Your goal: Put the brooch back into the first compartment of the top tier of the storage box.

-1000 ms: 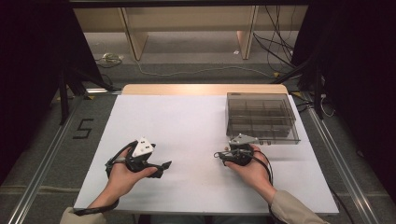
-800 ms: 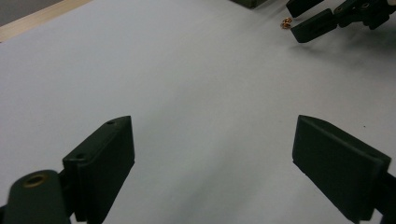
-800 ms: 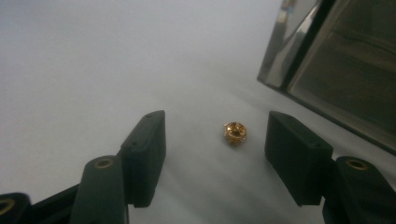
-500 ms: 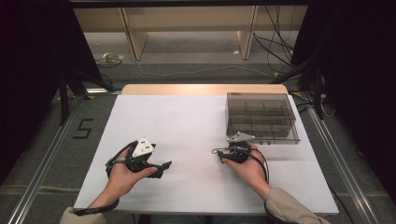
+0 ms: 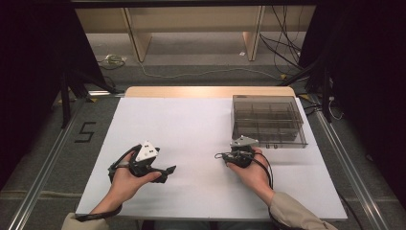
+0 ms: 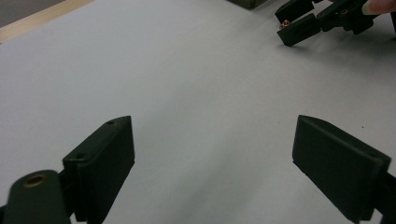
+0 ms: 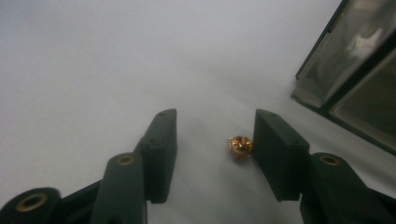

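A tiny gold bead (image 7: 240,147) lies on the white sheet between the jaws of my right gripper (image 7: 215,126). It touches the right-hand jaw, while the other jaw stands clear of it. These jaws have just been closing and are still open. In the high view the right gripper (image 5: 220,156) points left, just in front of the smoky clear box (image 5: 268,120). My left gripper (image 5: 168,171) rests in the hand at the front left, pointing right. Its jaws (image 6: 212,140) stand apart over bare sheet with nothing between them.
The clear box (image 7: 355,79), divided into compartments, sits at the back right, close to the right gripper. A white sheet (image 5: 191,124) covers the table, with a wooden strip (image 5: 206,91) at its far edge. Farther off, the left gripper view catches the right gripper (image 6: 299,25).
The right hand has crept slightly away from the person. The left hand has kept still.
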{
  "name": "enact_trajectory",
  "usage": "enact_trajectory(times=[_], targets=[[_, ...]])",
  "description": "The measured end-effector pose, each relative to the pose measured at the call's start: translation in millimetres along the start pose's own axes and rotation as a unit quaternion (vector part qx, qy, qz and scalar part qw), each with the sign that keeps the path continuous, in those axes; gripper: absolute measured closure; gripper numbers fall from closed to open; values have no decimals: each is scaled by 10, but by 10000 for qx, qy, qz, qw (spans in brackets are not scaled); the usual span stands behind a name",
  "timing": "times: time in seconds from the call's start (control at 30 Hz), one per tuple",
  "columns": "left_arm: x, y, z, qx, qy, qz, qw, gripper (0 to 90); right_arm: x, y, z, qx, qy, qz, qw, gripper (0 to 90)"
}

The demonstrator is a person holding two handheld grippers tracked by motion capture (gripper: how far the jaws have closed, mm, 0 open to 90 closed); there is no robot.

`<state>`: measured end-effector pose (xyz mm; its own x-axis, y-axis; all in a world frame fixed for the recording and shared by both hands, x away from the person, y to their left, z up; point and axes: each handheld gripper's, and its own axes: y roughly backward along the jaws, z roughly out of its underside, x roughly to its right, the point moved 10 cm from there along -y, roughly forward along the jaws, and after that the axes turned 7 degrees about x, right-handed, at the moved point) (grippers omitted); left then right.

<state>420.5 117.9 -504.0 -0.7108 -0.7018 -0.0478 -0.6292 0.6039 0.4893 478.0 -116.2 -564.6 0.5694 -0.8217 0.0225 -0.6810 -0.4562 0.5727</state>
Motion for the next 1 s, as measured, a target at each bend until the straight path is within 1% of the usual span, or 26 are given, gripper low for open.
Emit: enact_trajectory(times=[0.47,0.53,0.73,1.0], targets=[[4,4,-9,34,27,9,10000,130,-97,12,1,39,226,-213,9995,759],[1,6,-9,35,22,3,10000,130,-110,13,2,35,217,-247,9995,785],[-1,7,-11,43,16,-5,10000,130,-119,16,3,40,203,-274,9994,803],[-1,8,-13,48,20,-4,10000,130,-132,20,0,57,254,-302,9992,806]])
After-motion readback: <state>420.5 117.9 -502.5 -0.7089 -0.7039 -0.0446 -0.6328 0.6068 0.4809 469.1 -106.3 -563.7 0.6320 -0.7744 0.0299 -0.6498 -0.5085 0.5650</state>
